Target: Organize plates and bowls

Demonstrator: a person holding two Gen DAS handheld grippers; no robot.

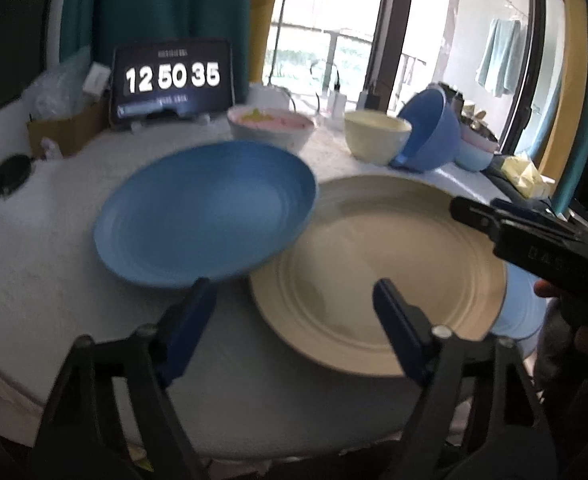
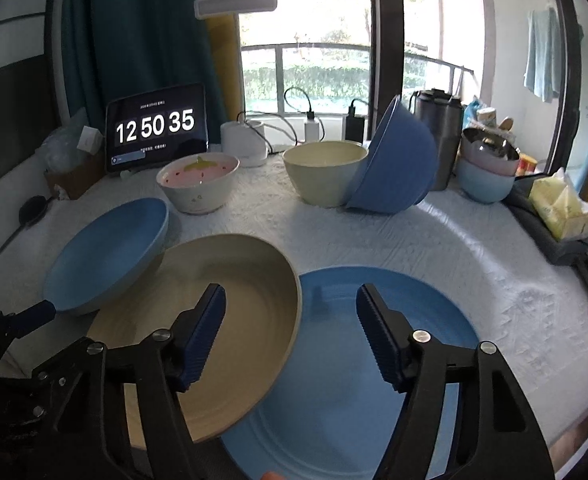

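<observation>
My left gripper (image 1: 294, 292) and right gripper (image 2: 290, 304) both gape, pinching nothing; beige plate (image 2: 230, 304) overlaps blue plate (image 2: 393, 360).

Three overlapping plates (image 2: 230, 312), apparently tilted

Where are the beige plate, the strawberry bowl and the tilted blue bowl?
beige plate (image 2: 230, 300): right wrist view, inner surface.
strawberry bowl (image 2: 198, 196): right wrist view, outer wall.
tilted blue bowl (image 2: 397, 176): right wrist view, outer side.

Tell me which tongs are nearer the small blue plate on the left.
Left. The left tongs have one finger at the small blue plate's near rim; the right tongs sit farther right, over the beige plate and big blue plate.
</observation>
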